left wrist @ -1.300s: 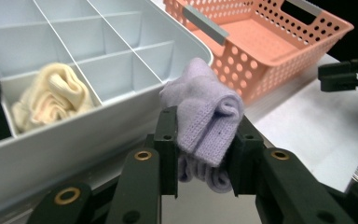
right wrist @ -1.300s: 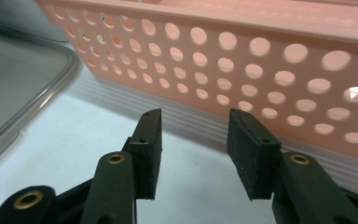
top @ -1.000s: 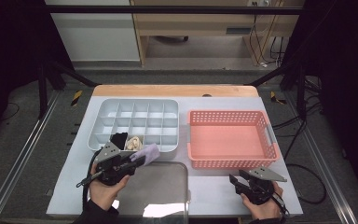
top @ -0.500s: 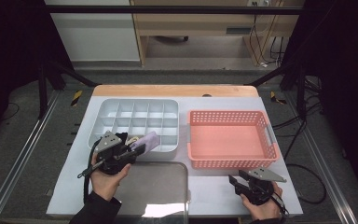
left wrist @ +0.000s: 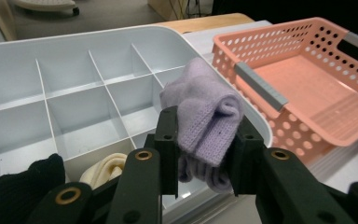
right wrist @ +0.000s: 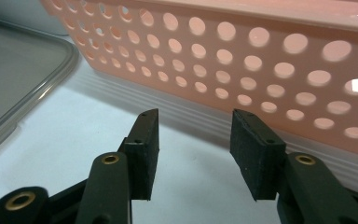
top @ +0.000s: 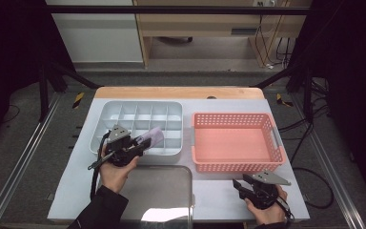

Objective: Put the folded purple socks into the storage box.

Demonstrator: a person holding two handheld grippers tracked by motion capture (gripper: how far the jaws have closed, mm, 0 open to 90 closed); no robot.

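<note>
White tabletop point(top: 209, 195) is carrying my grey divided organiser point(top: 140, 109) and pink basket point(top: 238, 143). My left gripper point(left wrist: 204, 147) is clenching a rolled lilac sock point(left wrist: 207, 123) above the organiser's near right compartments; my right gripper point(right wrist: 193, 140) is idling with jaws parted beside the basket.

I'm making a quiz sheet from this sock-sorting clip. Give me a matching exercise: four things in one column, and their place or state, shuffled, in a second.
Things:
1. lilac sock
2. black sock
3. pink basket
4. right claw

Place or state:
A. open, holding nothing
B. empty, right of the white divider tray
C. clamped in the left claw
D. lying in a near compartment of the tray

Pairs: 1-C, 2-D, 3-B, 4-A
</note>
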